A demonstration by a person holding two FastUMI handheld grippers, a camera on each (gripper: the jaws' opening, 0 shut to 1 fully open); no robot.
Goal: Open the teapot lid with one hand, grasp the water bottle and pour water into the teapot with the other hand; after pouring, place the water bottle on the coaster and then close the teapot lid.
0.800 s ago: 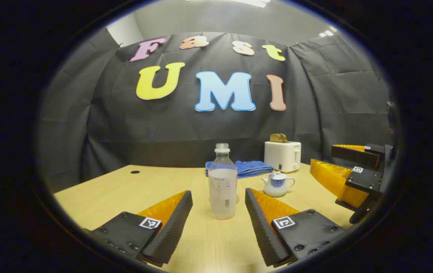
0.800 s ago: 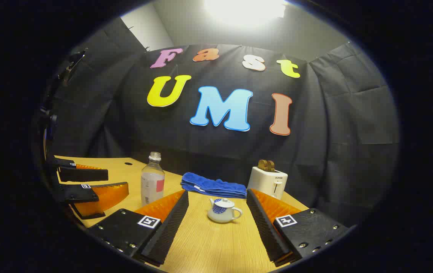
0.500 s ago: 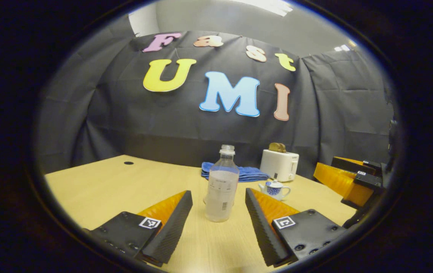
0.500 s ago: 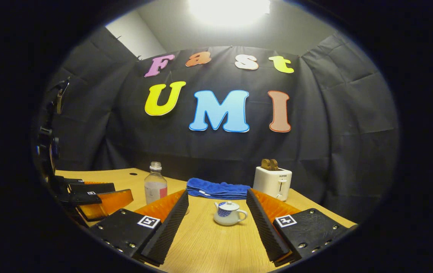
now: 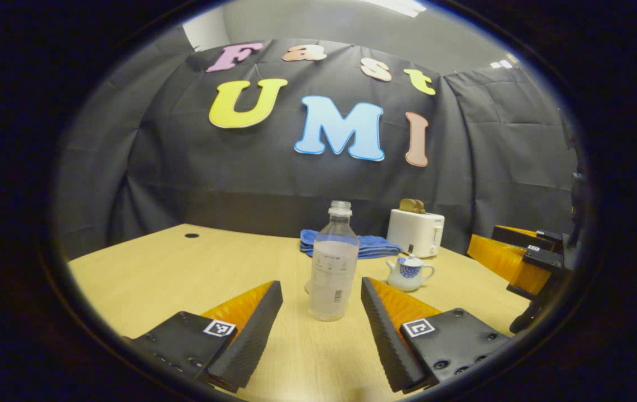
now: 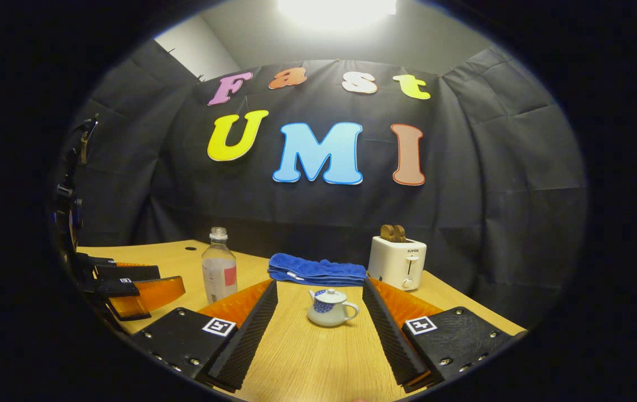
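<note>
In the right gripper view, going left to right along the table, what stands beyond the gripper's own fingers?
Left gripper → clear plastic water bottle, uncapped → folded blue towel → white toaster holding bread slices. The small white-and-blue teapot sits nearer, in front of the towel.

A wooden counter [image 6: 318,363] holds a water bottle [image 5: 333,262], a little teapot [image 6: 330,306], a blue towel [image 6: 317,269] and a white toaster [image 6: 396,261].

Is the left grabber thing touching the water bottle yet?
Apart. In the left gripper view the water bottle stands upright on the table ahead of the open left gripper, with bare wood showing between each finger and the bottle.
</note>
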